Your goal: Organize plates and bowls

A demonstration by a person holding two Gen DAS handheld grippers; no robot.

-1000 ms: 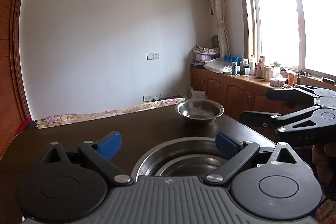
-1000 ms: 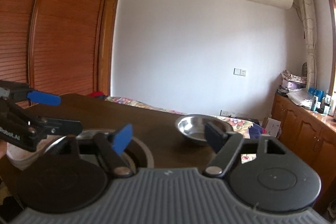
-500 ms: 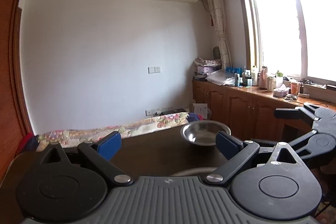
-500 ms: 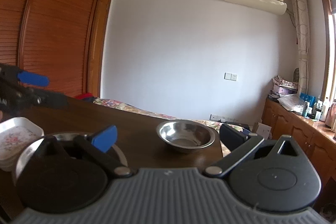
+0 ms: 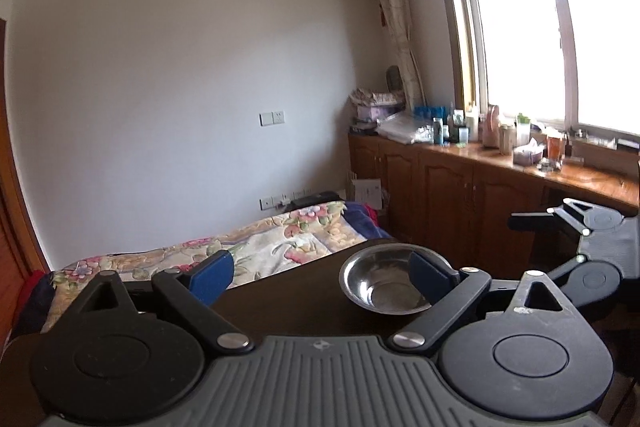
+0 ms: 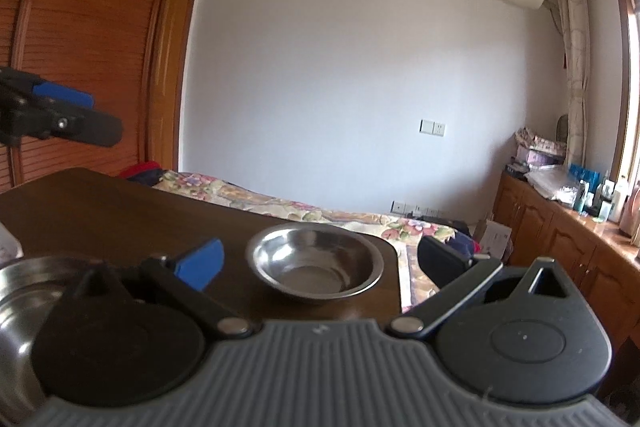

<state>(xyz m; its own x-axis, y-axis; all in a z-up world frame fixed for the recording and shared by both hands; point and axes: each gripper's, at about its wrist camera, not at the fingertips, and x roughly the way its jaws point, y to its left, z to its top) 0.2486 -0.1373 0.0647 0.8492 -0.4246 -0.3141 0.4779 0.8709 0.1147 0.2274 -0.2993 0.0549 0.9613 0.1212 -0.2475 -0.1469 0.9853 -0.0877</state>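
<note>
Since the earlier frames the left gripper (image 5: pixel 320 277) has lifted and swung right, so the large steel bowl that lay beneath it has dropped out of its view, and the small steel bowl (image 5: pixel 386 279) now sits just behind its right blue pad. In the left wrist view its jaws stand wide apart, holding nothing, above the dark worktop (image 5: pixel 288 303). The right gripper (image 5: pixel 580 247) shows at the right edge, beyond the worktop's corner. A floral bedspread (image 5: pixel 280 239) lies behind the worktop.

In the right wrist view the right gripper (image 6: pixel 320 261) also has its jaws released and spread, with the small steel bowl (image 6: pixel 315 267) resting upright on the worktop (image 6: pixel 100 215) between them, untouched. A larger steel bowl (image 6: pixel 24 291) sits at the lower left, partly hidden by the gripper body. The left gripper (image 6: pixel 60 119) hangs at the left edge, above the worktop.
</note>
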